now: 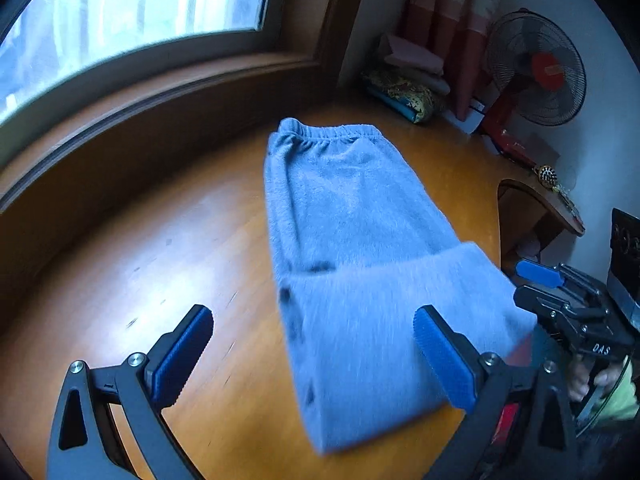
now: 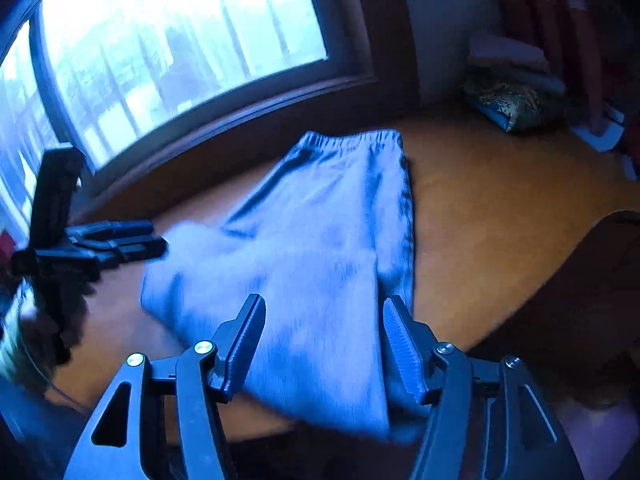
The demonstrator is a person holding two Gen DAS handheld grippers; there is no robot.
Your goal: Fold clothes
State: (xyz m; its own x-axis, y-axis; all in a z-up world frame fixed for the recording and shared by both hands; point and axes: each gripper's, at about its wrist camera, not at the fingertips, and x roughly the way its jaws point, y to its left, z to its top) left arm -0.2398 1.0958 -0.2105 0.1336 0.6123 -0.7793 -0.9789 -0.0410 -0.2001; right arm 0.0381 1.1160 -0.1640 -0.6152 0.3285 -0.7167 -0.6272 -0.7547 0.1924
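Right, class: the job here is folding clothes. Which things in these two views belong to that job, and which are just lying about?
Part of the job:
- grey trousers, partly folded on the wooden table
- left gripper, open
- right gripper, open

Just lying about:
- standing fan
- pile of folded fabrics in the corner
- small ornament at the table's edge

Folded trousers [image 1: 352,216] lie mid-table [image 1: 160,240], window [image 1: 132,4] behind, fan [image 1: 536,68] at far right

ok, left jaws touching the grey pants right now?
Cannot tell. In the left wrist view the left gripper stands wide open; its right pad overlaps the folded grey pants, but blur hides any contact or gap.
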